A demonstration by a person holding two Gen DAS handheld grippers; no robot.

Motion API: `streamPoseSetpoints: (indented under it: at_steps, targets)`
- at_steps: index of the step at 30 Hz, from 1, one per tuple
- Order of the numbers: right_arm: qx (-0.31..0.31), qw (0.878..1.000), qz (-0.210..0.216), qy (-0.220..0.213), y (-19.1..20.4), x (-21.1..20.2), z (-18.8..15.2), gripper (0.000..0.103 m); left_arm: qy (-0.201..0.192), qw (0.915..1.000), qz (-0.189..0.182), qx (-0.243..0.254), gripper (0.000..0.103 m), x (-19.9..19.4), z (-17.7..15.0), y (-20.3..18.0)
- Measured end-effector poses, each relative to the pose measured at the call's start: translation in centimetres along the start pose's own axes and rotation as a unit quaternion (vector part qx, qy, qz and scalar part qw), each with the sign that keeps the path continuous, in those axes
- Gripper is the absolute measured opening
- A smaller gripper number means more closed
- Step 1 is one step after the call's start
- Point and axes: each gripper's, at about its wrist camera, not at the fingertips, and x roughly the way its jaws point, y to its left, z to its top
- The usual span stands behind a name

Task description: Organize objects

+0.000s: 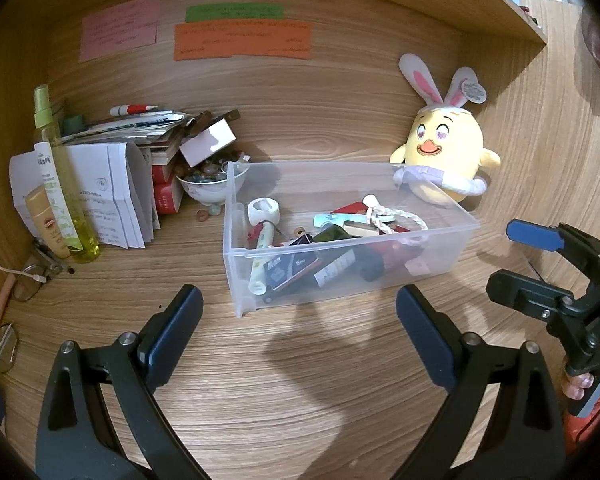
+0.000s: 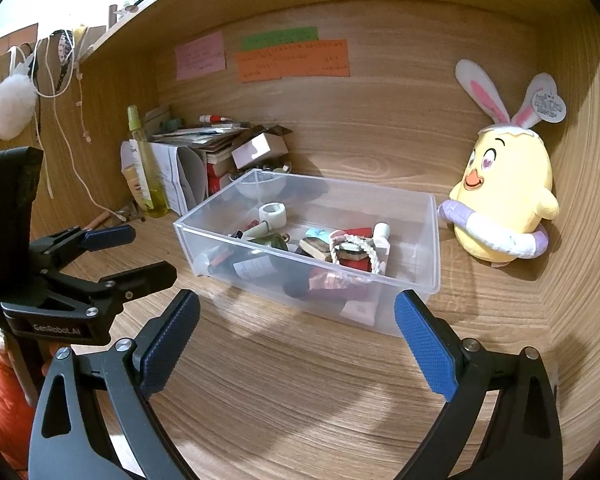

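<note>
A clear rectangular plastic bin [image 1: 340,256] sits on the wood-grain desk surface [image 1: 300,380] at the centre of the left wrist frame. It holds mixed small items: a white tape roll [image 1: 263,209], a white braided cord [image 1: 396,216], a white tube [image 1: 260,264] and dark flat packets.

Left gripper [image 1: 300,340] — jaws spread wide, blue pads well apart, nothing held. It hovers at the lower centre of the frame, near the bin's front wall but not touching it.

Right gripper [image 2: 298,344] — jaws likewise spread wide, empty, near the bin's front right corner. In the left wrist view it appears at the right edge.

A yellow chick plush toy with rabbit ears [image 2: 504,204] stands upright at the right of the right wrist frame, just beside the bin. At the left of the left wrist frame: a yellow-green spray bottle [image 1: 62,184], folded white papers [image 1: 116,196] and a small white bowl of beads [image 1: 212,186]. Pink, green and orange paper notes [image 1: 240,36] are fixed to the back panel.
</note>
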Motion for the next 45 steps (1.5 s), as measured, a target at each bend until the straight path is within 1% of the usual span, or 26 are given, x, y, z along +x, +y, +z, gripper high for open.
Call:
streamPoseSetpoints:
  at_steps: [13, 18, 25, 27, 36, 45]
  targets:
    - [0.002, 1.0, 0.001, 0.002, 0.13, 0.01, 0.04, 0.097, 0.0, 1.0, 0.0, -0.001, 0.099, -0.04, 0.04, 0.02]
    - [0.003, 1.0, 0.001, 0.002, 0.11, 0.01, 0.0, 0.097, 0.0, 0.9999, -0.01, -0.004, 0.099, -0.14, 0.0, -0.14]
    - [0.004, 1.0, 0.002, -0.002, 0.21, 0.02, 0.09, 0.097, 0.003, 0.9999, -0.013, -0.005, 0.1, -0.07, -0.05, -0.16]
    - [0.005, 1.0, 0.002, -0.002, 0.21, 0.02, 0.12, 0.097, 0.008, 0.9997, -0.021, -0.003, 0.1, 0.06, -0.1, -0.23]
    - [0.009, 1.0, 0.005, -0.001, 0.12, 0.06, 0.19, 0.098, 0.01, 0.9997, -0.023, 0.0, 0.1, 0.1, -0.25, -0.52]
    - [0.01, 1.0, 0.004, 0.002, 0.08, 0.2, 0.14, 0.098, 0.004, 0.9998, -0.022, -0.002, 0.101, 0.02, -0.23, -0.39]
